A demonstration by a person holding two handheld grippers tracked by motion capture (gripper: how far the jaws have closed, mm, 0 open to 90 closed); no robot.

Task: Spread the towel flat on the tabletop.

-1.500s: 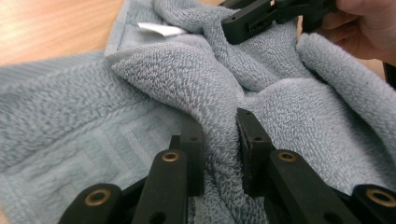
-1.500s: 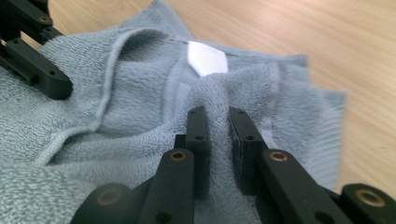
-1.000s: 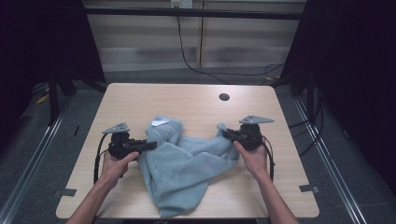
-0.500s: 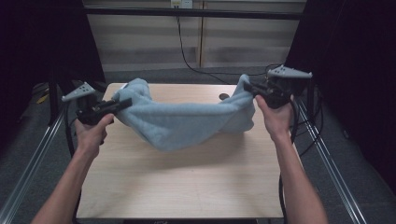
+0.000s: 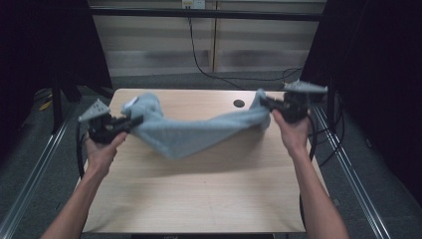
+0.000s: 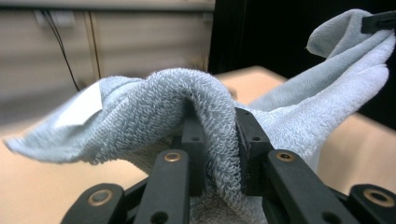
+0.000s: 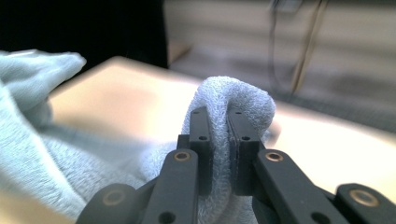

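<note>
No writing, brand, number or sign could be read anywhere; a white tag point(image 6: 81, 108) sewn on the towel point(image 6: 187, 100) showed blank, too blurred to tell whether it carried print

Lab-style recording bay – bare wooden table point(image 5: 199, 194), black curtains point(image 5: 368, 74), floor rails point(image 5: 353, 174), trailing cable point(image 5: 209, 64).
</note>
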